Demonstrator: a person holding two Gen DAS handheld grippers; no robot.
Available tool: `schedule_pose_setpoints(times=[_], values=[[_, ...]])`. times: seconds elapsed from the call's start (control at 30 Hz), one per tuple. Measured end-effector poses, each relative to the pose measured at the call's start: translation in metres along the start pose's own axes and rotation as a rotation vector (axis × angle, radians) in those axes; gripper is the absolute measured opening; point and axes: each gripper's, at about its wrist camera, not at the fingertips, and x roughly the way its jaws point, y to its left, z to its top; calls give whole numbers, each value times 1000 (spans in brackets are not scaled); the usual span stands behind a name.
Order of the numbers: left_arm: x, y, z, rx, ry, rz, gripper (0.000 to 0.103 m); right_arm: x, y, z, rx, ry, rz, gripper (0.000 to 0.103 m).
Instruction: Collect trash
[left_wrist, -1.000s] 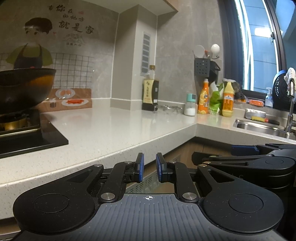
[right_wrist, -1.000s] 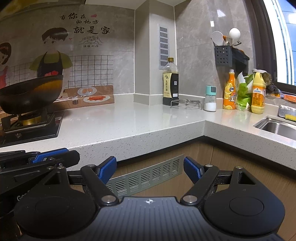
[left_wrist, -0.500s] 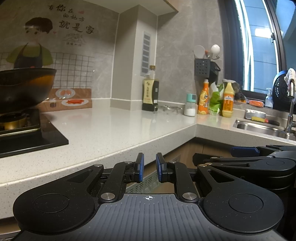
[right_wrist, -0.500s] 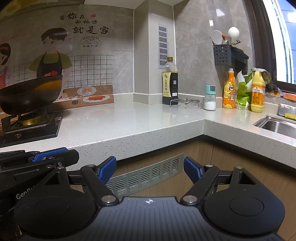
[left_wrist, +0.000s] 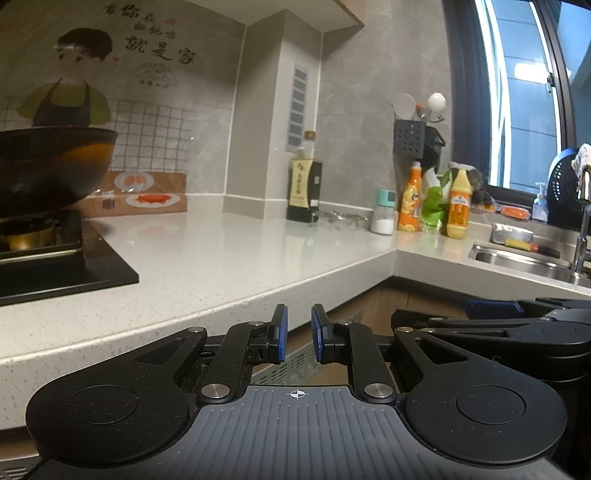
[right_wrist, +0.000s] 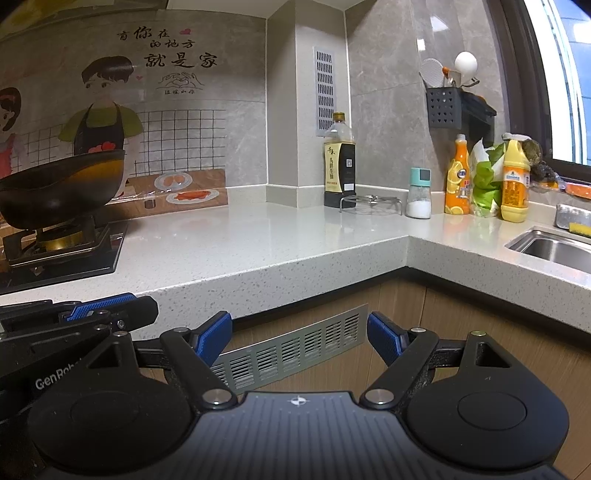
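at the far left a dark wok (right_wrist: 62, 184) sits on the gas stove (right_wrist: 62, 240), its rim tilted up toward the right. behind it the wall carries a cartoon sticker (right_wrist: 103, 107) of a figure in an apron, with lettering above. a pale speckled counter (right_wrist: 266, 236) runs right from the stove and bends at a corner toward the sink. far back near the corner pillar stands a dark bottle (right_wrist: 340, 162) with a wire rack (right_wrist: 371, 205) just beside it on the right. further right come a small shaker (right_wrist: 419, 194) with a teal cap, an orange bottle (right_wrist: 457, 177), a green bag (right_wrist: 485, 181) and a yellow bottle (right_wrist: 515, 181), close together by the wall. a dark holder (right_wrist: 445, 107) with utensils hangs on the wall above them. at the far right is the steel sink (right_wrist: 554, 247), beneath a window.

no loose trash can be made out on the counter in either view.

near the camera, below the counter edge, the left gripper (left_wrist: 297, 334) has its blue pads close together with a narrow gap and nothing between them. the right gripper (right_wrist: 299, 334) is spread wide and empty, in front of a grey vent (right_wrist: 291, 350) in the wooden cabinet. the two grippers are side by side.
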Motion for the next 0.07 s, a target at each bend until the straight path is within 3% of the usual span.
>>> schedule_pose_setpoints(times=[0.07], values=[[1, 2, 0, -12, 6, -5, 18, 1, -1, -1, 7, 4, 1, 82]])
